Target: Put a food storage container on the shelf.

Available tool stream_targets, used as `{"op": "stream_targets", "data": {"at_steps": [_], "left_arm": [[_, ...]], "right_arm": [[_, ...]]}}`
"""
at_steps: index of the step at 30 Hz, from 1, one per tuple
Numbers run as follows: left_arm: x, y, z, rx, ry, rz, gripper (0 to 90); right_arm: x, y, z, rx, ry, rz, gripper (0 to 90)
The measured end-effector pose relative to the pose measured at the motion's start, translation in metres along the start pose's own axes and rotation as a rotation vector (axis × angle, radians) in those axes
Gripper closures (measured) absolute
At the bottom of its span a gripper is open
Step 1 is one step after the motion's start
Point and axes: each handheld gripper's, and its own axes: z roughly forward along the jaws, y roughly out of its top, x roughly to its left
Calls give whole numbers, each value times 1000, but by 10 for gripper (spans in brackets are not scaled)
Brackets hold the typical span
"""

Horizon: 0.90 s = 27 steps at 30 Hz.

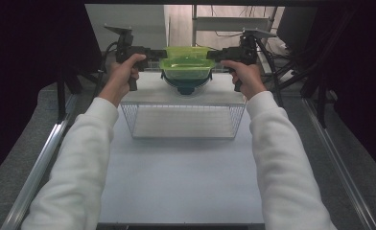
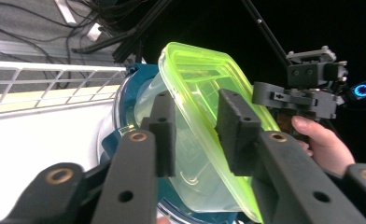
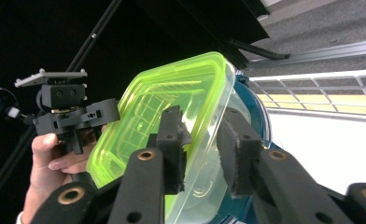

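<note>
A clear plastic box with a neon green lid (image 1: 186, 60) hangs level behind a wire basket (image 1: 183, 136). My left gripper (image 1: 159, 53) is shut on its left rim and my right gripper (image 1: 214, 55) on its right rim. In the left gripper view the black pads (image 2: 165, 130) straddle the green lid (image 2: 204, 79) and the clear wall. The right gripper view has the pads (image 3: 172, 140) clamped across the same box (image 3: 172, 102). A round teal-blue bowl (image 1: 186, 87) sits right under the box. Whether the two touch I cannot tell.
The white wire basket stands mid-table on the pale tabletop (image 1: 181, 182). Metal rails (image 1: 42, 163) run along both table sides, with dark curtains beyond. Cables and a frame lie behind the far edge. The person's white sleeves (image 1: 80, 158) reach in from below.
</note>
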Motion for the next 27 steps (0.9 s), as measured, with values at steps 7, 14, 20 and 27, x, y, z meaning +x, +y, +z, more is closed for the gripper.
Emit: {"op": "stream_targets", "data": {"at_steps": [7,14,20,27], "left_arm": [[-4,0,-6,-71,53,65,271],[-25,-14,-31,-123,55,175,195],[-36,-48,-54,-127,63,268,195],[-42,-99,-72,-104,67,331,205]], "right_arm": [[5,-2,-10,-115,-54,-134,377],[12,-14,-40,-140,-55,-266,328],[14,-43,-74,-115,-16,-364,326],[13,-82,-108,-87,-47,-490,327]]}}
